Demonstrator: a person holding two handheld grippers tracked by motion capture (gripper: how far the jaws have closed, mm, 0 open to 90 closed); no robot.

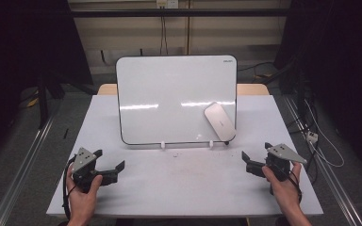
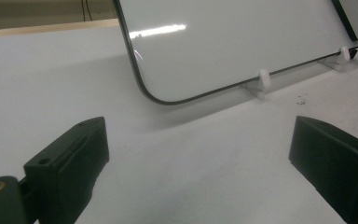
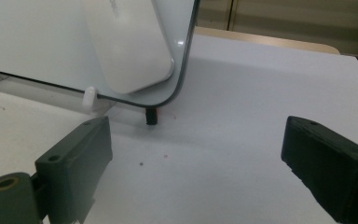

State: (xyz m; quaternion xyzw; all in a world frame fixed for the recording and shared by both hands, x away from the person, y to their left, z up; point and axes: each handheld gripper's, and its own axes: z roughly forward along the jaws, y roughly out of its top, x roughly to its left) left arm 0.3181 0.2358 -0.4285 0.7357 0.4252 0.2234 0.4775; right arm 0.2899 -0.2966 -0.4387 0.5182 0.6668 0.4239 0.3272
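A white dry-erase board [image 1: 169, 94] stands tilted back at the middle of the table, resting on small white feet [image 1: 162, 145]. A white eraser [image 1: 219, 121] clings to its lower right corner. My left gripper [image 1: 108, 160] is open near the front left, well short of the board. My right gripper [image 1: 257, 153] is open at the front right, just right of the board's corner. In the left gripper view the open jaws [image 2: 198, 128] face the board's lower left corner [image 2: 233, 42]. In the right gripper view the open jaws [image 3: 196, 126] face the eraser [image 3: 126, 42].
The white table top [image 1: 184, 183] carries a few dark specks in front of the board. A small black stub [image 3: 152, 116] pokes out under the board's right corner. Metal rails and cables run along the floor on both sides.
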